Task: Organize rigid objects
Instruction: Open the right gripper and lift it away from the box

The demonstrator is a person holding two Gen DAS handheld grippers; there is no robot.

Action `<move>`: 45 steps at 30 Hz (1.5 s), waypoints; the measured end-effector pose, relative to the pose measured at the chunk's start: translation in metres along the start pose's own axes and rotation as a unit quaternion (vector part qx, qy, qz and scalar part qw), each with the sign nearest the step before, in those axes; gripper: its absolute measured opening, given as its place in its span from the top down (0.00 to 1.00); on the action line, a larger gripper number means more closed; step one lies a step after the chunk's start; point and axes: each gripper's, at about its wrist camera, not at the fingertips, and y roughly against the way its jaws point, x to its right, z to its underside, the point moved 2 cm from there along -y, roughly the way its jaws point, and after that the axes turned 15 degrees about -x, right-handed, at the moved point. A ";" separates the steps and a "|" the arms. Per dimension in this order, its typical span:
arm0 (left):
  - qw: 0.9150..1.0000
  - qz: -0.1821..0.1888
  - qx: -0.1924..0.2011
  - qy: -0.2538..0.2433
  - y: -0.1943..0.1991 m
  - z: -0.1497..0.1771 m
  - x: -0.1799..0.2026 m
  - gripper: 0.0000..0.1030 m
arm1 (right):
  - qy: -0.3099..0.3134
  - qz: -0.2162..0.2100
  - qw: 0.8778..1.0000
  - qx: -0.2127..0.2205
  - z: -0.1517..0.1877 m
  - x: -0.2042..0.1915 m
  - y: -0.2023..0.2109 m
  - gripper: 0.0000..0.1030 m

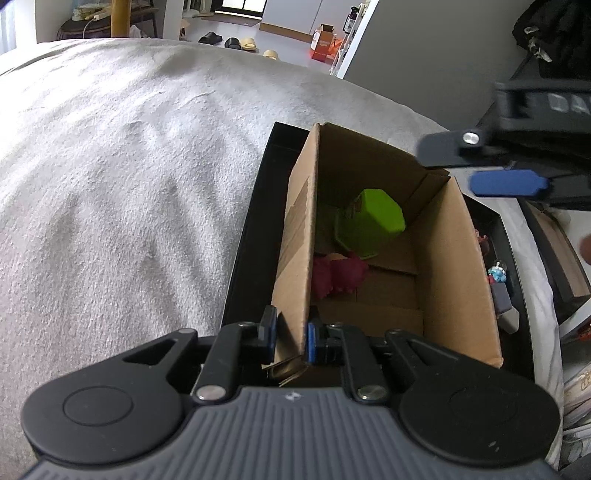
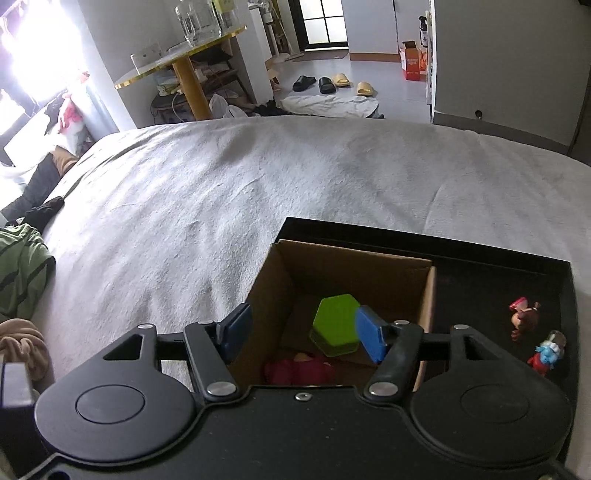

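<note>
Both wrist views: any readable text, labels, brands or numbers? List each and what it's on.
No text can be read in either view.
Orange carton on the far floor: white print, too small to read.
Green hexagonal block in the cardboard box: a small printed patch, blurred.
Right gripper body: pale marks, motion-blurred.
Dark bottle by the wall: label too small.
</note>
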 end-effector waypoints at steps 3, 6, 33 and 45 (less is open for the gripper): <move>1.000 -0.001 -0.001 0.001 0.001 0.000 0.001 0.86 | 0.001 0.003 1.000 -0.001 0.006 0.006 0.009 0.35; 1.000 -0.003 -0.002 0.004 0.002 0.000 0.001 0.86 | -0.002 0.005 1.000 -0.001 0.014 0.014 0.021 0.30; 1.000 -0.019 -0.016 0.008 0.010 0.006 0.003 0.86 | -0.059 0.013 0.998 0.025 0.071 0.086 0.113 0.16; 0.999 -0.029 -0.015 0.004 0.013 0.007 0.006 0.86 | -0.111 0.034 0.993 0.016 0.100 0.133 0.096 0.16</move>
